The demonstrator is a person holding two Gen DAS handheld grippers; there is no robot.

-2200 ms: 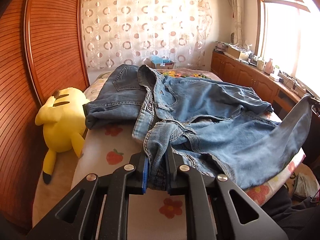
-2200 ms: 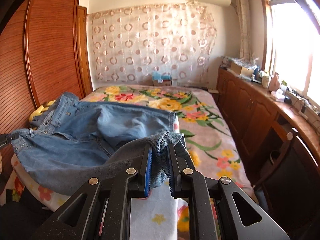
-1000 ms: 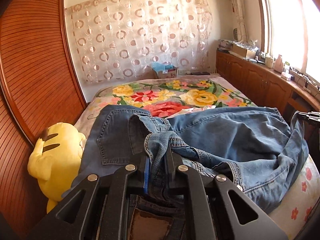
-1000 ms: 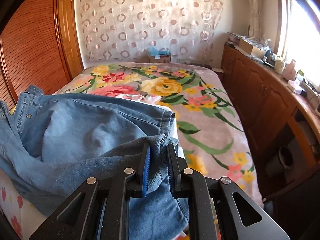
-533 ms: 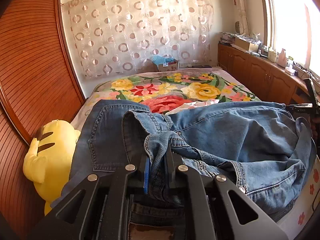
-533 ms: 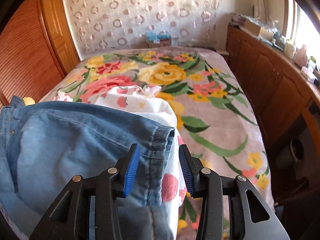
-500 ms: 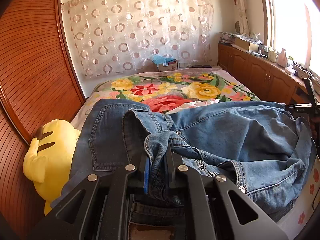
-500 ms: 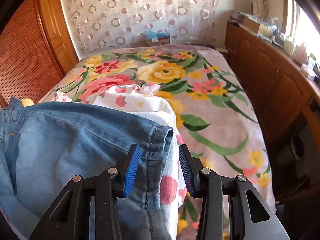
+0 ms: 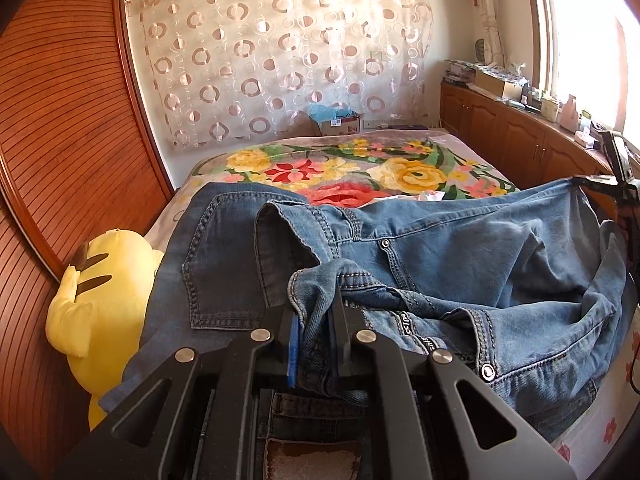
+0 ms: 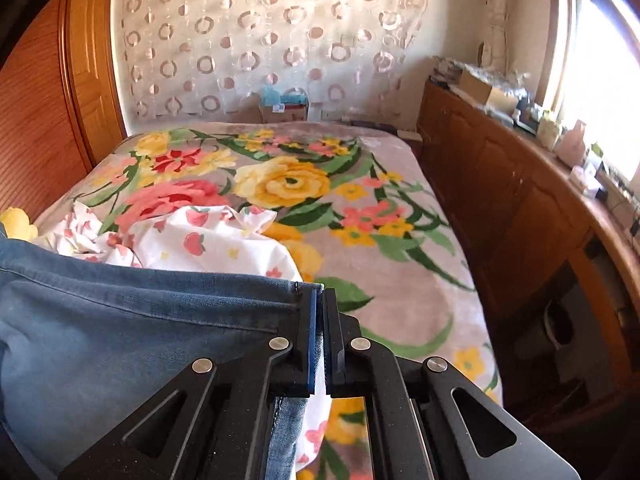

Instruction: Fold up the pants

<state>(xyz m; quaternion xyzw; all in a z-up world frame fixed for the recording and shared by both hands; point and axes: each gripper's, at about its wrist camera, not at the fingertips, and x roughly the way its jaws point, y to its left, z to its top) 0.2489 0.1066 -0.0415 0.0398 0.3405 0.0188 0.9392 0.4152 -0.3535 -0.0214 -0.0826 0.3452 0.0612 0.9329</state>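
On flowered bedspread [image 10: 400, 248]: blue denim pants [image 9: 460, 264], left gripper [image 9: 316, 332] clamped on bunched waistband. Right gripper [image 10: 319, 320] jaws just closed, pinched empty beside the hem.

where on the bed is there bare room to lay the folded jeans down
The flowered blanket lies bare between the strawberry sheet, the wooden cabinets and the box at the curtain. The near end is crowded: jeans, with the yellow plush toy beside them.
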